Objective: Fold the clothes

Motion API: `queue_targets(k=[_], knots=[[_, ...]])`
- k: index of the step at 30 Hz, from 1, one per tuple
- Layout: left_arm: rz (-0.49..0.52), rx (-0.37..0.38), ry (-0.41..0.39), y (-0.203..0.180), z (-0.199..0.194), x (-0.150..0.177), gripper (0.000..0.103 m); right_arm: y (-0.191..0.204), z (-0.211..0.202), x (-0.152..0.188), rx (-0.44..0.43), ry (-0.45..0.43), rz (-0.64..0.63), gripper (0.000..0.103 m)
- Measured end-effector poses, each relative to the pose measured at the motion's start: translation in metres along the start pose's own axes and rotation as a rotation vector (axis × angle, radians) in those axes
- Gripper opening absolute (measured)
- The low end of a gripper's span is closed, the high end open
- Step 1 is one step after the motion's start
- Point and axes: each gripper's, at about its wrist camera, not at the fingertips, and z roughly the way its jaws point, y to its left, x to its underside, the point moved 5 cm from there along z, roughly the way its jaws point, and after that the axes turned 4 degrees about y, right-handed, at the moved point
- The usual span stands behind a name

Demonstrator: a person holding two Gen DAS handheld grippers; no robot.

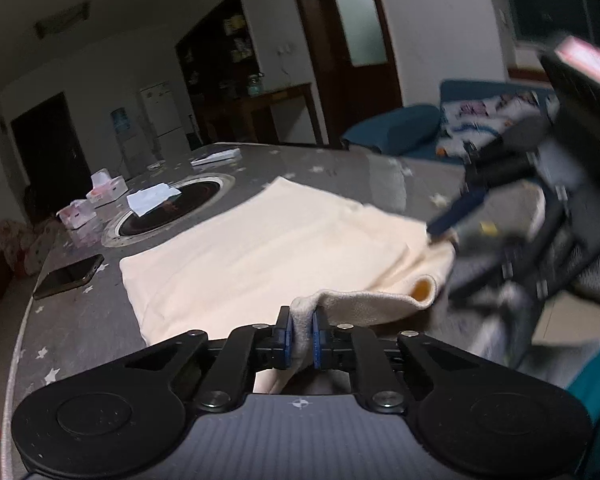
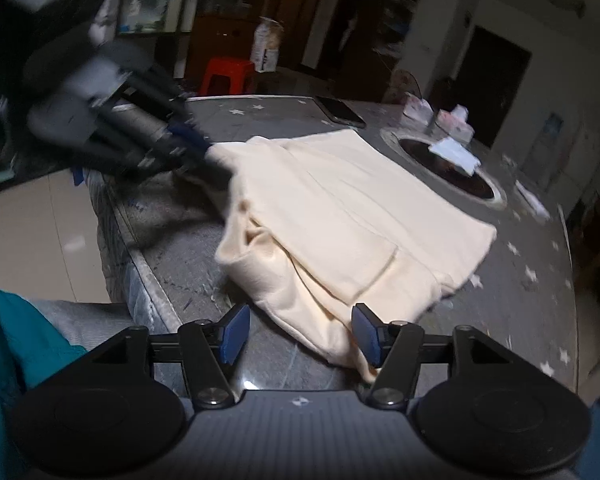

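A cream garment (image 1: 268,248) lies partly folded on the grey star-patterned table (image 1: 80,328). In the left wrist view my left gripper (image 1: 302,332) is shut on a raised fold of the garment's near edge. The right gripper (image 1: 440,232) shows blurred at the right, its tips by the garment's far right corner. In the right wrist view the garment (image 2: 360,208) spreads ahead, with layered folds at its near end. My right gripper (image 2: 300,334) stands open; the garment's near edge lies by its right pad without being pinched. The left gripper (image 2: 208,152), blurred, holds the garment's left corner.
A dark phone (image 1: 68,276), tissue boxes (image 1: 106,190) and white paper (image 1: 152,198) on a round inset plate (image 1: 168,210) sit beyond the garment. The table's edge runs close to me. A blue sofa (image 1: 396,132) and a red stool (image 2: 228,76) stand beyond it.
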Motion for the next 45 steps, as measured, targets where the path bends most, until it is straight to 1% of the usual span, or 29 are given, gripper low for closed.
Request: queue_targets(k=[2,4,6,7,8,9,12,13,14,15,17,22,24,25,26,27,29,33,39,45], knots=[[-0.031,0.008,-0.002,0.006,0.004,-0.005,0.01,0.002,0.007,-0.004,0.005,-0.015,-0.019,0.057],[-0.059,0.016,-0.001,0.012,0.008,-0.009,0.01,0.002,0.014,-0.007,0.005,-0.03,-0.023,0.055],[-0.079,0.017,0.002,0.016,0.012,-0.01,0.01,0.001,0.02,-0.012,-0.003,-0.041,-0.015,0.047],[-0.089,0.022,0.005,0.017,0.014,-0.009,0.01,0.0,0.022,-0.014,-0.009,-0.048,-0.005,0.046],[-0.095,0.024,0.009,0.019,0.016,-0.009,0.011,-0.002,0.024,-0.016,-0.019,-0.054,0.011,0.039],[-0.098,0.02,0.013,0.019,0.016,-0.007,0.013,-0.005,0.026,-0.017,-0.029,-0.051,0.025,0.029],[-0.089,0.021,0.013,0.021,0.009,-0.002,0.019,-0.017,0.03,-0.022,-0.069,-0.038,0.104,0.017],[-0.081,0.013,0.017,0.022,0.005,0.001,0.026,-0.019,0.029,-0.023,-0.074,-0.038,0.117,0.016],[-0.073,0.005,0.021,0.022,0.001,0.003,0.03,-0.022,0.028,-0.024,-0.079,-0.039,0.13,0.016],[-0.061,-0.001,0.022,0.021,-0.002,0.007,0.032,-0.024,0.027,-0.025,-0.082,-0.039,0.139,0.015],[-0.033,-0.018,0.03,0.02,-0.008,0.015,0.04,-0.027,0.026,-0.026,-0.087,-0.041,0.154,0.015],[0.032,-0.067,0.069,0.019,-0.009,0.033,0.04,-0.033,0.027,-0.029,-0.082,-0.047,0.168,0.014],[0.051,-0.082,0.08,0.021,-0.006,0.038,0.04,-0.032,0.028,-0.029,-0.081,-0.046,0.168,0.013],[0.058,-0.087,0.084,0.022,-0.004,0.04,0.036,-0.032,0.028,-0.029,-0.077,-0.047,0.165,0.013],[0.056,-0.087,0.086,0.024,-0.002,0.041,0.023,-0.031,0.028,-0.029,-0.074,-0.05,0.164,0.012],[0.05,-0.085,0.087,0.026,-0.001,0.041,0.017,-0.03,0.028,-0.029,-0.073,-0.053,0.166,0.01],[0.027,-0.076,0.082,0.028,-0.001,0.039,0.011,-0.029,0.024,-0.028,-0.072,-0.068,0.177,0.009],[0.013,-0.066,0.045,0.026,-0.015,0.034,0.009,-0.028,0.015,-0.028,-0.068,-0.094,0.175,0.009],[0.008,-0.03,0.018,0.011,-0.044,0.03,0.008,-0.021,-0.015,-0.025,-0.083,-0.122,0.167,0.008],[-0.027,0.02,-0.002,-0.01,-0.095,0.027,0.008,-0.003,-0.062,-0.02,-0.132,-0.115,0.155,0.008]])
